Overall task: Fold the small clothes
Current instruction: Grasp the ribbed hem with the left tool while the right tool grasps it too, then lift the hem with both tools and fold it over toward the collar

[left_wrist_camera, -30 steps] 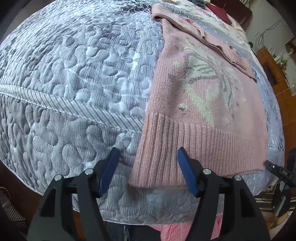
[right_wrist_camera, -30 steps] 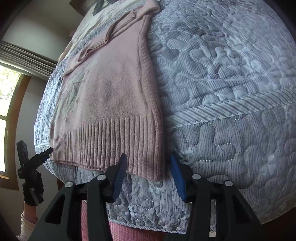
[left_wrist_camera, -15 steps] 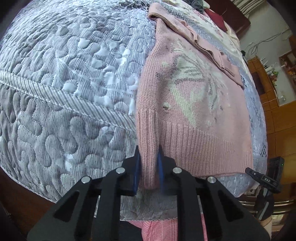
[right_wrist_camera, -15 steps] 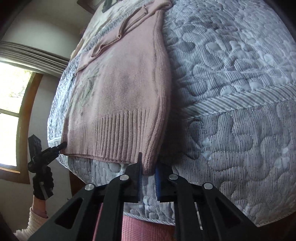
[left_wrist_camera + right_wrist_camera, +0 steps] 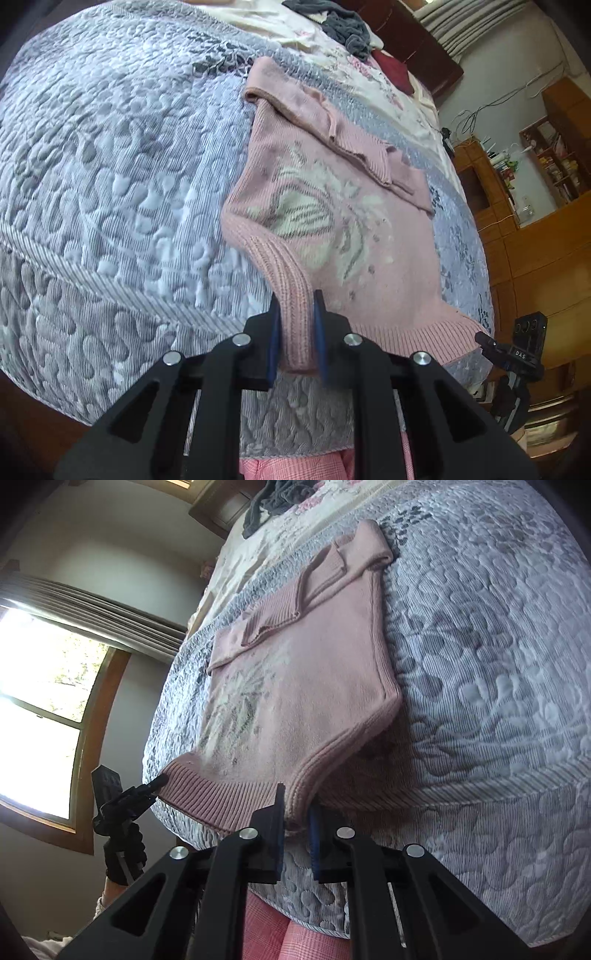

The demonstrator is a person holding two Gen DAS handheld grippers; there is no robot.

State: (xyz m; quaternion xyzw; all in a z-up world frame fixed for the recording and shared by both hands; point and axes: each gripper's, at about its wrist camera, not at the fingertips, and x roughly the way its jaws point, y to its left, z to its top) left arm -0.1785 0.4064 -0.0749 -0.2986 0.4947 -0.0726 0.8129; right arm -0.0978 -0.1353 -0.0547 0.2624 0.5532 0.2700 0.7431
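Observation:
A small pink knit sweater with a pale leaf pattern lies on a grey quilted bed, sleeves folded across its upper part. My left gripper is shut on the ribbed hem at the sweater's left corner, which is lifted off the quilt. In the right wrist view the same sweater shows, and my right gripper is shut on the ribbed hem at its right corner, also raised. Each view shows the other gripper at the far hem corner: the right gripper and the left gripper.
The grey quilted bedspread covers the bed, its front edge dropping below the grippers. Dark grey clothes lie at the far end. Wooden shelves stand to the right, a window to the left. Pink checked trousers of the person show below.
Both grippers closed on the hem corners about half a second ago. Since then they have lifted the hem and carried it up and forward over the bed.

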